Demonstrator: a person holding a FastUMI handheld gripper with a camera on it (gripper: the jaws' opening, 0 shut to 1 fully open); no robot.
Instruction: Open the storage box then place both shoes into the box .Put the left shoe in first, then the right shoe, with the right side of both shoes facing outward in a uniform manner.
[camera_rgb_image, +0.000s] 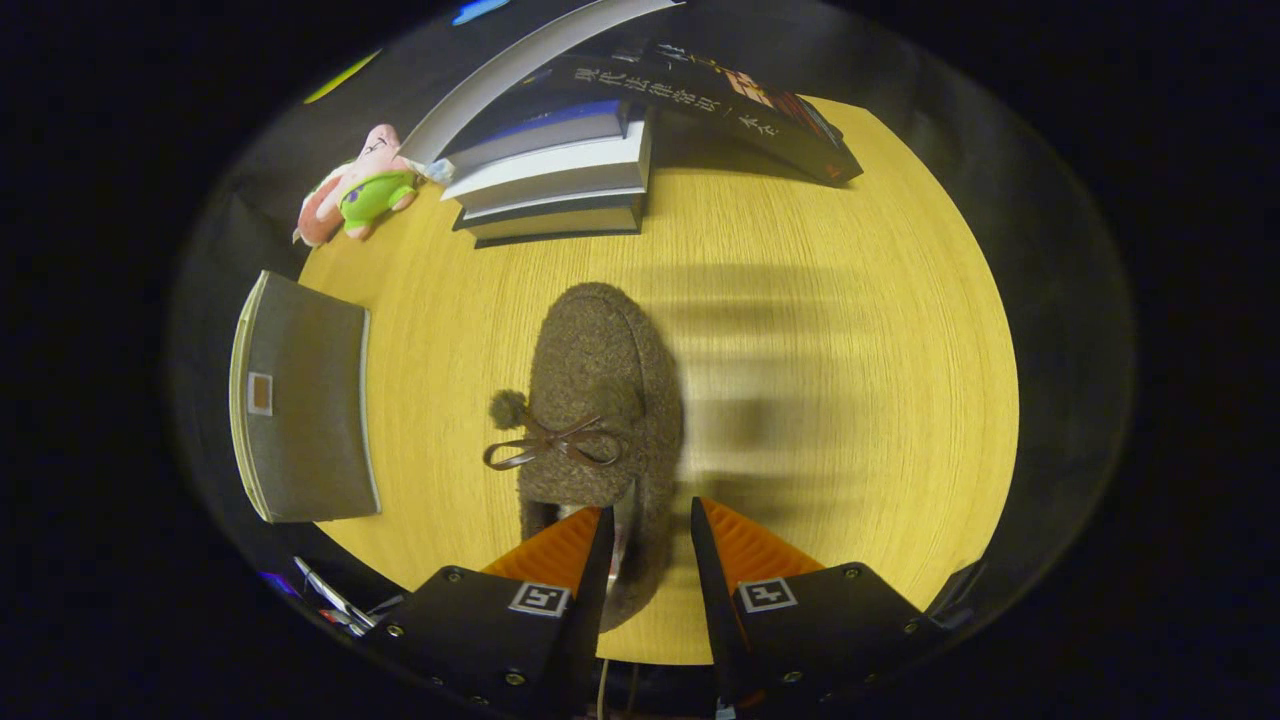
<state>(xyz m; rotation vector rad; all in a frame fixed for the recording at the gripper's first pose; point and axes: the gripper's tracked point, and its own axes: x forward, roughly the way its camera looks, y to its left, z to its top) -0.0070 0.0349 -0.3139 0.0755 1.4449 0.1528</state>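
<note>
Gripper (645, 525) fingers pinching heel wall of brown fuzzy shoe (600, 400) on table (850, 400). Keep pinch firm, lift level; storage box (305, 400) sits left of shoe, check its opening first.

Wooden tabletop (820, 330) under warm light. Stacked books (555, 180) lie at its far edge; dark wall behind them.

Shoe (600, 400) on table (850, 350), toe pointing away, heel end between gripper (646, 530) fingers; the side wall looks pinched. Book stack (555, 185) beyond shoe, w/ another book (745, 105) leaning to its right. Plush toy (355, 190) left of stack, near table's far corner. Box (300, 400) at table edge, left of shoe, apart from it.
</note>
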